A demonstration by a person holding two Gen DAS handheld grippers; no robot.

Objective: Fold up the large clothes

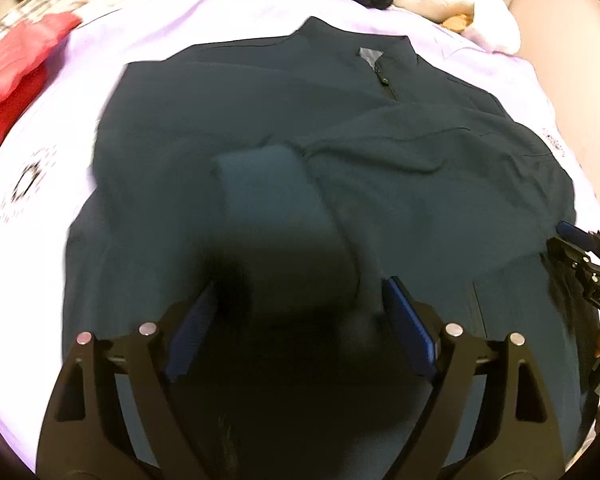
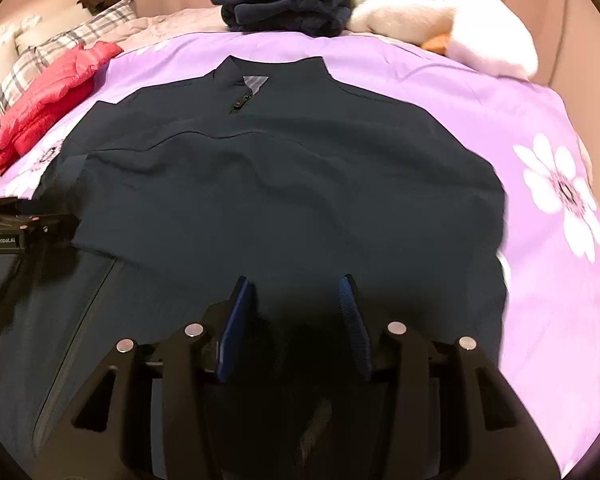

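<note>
1. Left gripper point(image 1: 300, 320): jaws wide over the folded-in sleeve cuff point(image 1: 268, 184), gripping nothing.
2. Right gripper point(image 2: 296, 320): likewise parted, empty, low over the hem.
3. Dark jacket point(image 2: 284, 184) flat on the purple bedspread point(image 2: 540, 128), collar away.
4. Best pinched at both hem corners, lifted evenly toward the collar.

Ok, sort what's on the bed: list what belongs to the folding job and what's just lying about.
Job:
dark jacket
left gripper
right gripper

Lying about:
red puffer jacket
folded navy clothes
white plush toy
plaid pillow
floral bedspread
</note>
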